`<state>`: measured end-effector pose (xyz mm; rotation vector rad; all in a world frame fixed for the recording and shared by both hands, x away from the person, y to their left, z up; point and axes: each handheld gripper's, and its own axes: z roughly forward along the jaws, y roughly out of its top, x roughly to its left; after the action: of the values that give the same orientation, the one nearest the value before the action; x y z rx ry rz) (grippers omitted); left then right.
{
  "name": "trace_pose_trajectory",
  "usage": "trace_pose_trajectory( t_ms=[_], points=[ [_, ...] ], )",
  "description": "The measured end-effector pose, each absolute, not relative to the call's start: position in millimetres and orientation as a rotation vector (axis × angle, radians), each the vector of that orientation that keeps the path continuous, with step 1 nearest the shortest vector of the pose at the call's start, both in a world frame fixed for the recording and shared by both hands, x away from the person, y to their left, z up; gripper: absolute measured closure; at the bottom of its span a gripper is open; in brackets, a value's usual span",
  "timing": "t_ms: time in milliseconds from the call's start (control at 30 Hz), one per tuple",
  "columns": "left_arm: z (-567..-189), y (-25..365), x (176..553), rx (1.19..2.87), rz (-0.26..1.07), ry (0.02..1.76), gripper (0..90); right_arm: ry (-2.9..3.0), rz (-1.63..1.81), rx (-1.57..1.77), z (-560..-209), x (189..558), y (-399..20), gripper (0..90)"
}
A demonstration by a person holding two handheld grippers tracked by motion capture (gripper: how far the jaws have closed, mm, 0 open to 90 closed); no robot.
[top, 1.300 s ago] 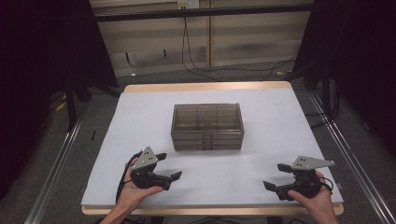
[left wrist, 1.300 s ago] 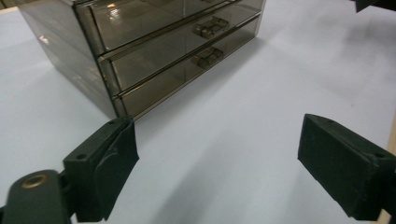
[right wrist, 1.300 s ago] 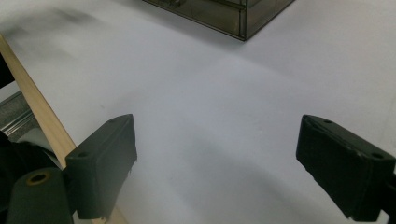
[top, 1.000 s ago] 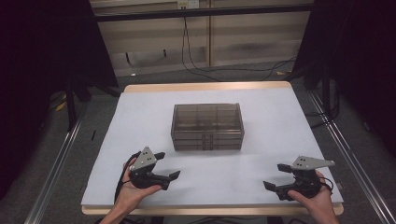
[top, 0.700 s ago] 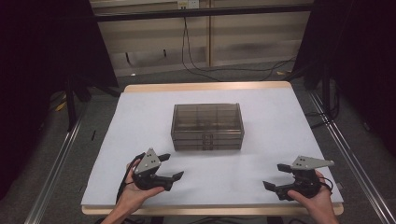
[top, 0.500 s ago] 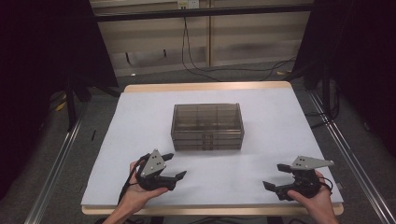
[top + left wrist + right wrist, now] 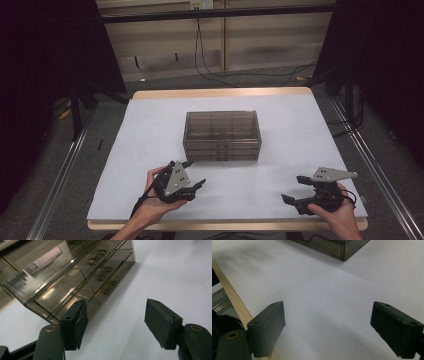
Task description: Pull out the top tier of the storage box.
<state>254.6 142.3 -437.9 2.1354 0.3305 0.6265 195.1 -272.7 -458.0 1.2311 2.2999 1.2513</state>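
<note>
A smoky drawer box (image 7: 221,135) sits mid-table on the white sheet (image 7: 295,130); left gripper (image 7: 194,176) near its front, right gripper (image 7: 296,189) well apart, both with jaws spread and empty

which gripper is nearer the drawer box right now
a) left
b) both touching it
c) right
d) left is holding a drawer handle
a: in the high view the left gripper sits just in front of the drawer box, apart from it with jaws open, while the right gripper is off near the table's right front corner.
</note>
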Motion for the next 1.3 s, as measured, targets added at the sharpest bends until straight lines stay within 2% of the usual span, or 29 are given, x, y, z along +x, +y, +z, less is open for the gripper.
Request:
trace_pose_trajectory(
  t_ms=[600,767,1300],
  points=[
    [-432,115,260,2.179,0.846,0.172,33.5,2.300,1.252,1.228,-458,195,-272,12.4],
    [-431,109,261,2.210,0.857,0.128,37.2,2.303,1.253,1.227,-458,195,-272,12.5],
    [-430,84,256,2.298,1.051,0.035,51.5,2.309,1.251,1.223,-458,196,-271,12.5]
  ],
)
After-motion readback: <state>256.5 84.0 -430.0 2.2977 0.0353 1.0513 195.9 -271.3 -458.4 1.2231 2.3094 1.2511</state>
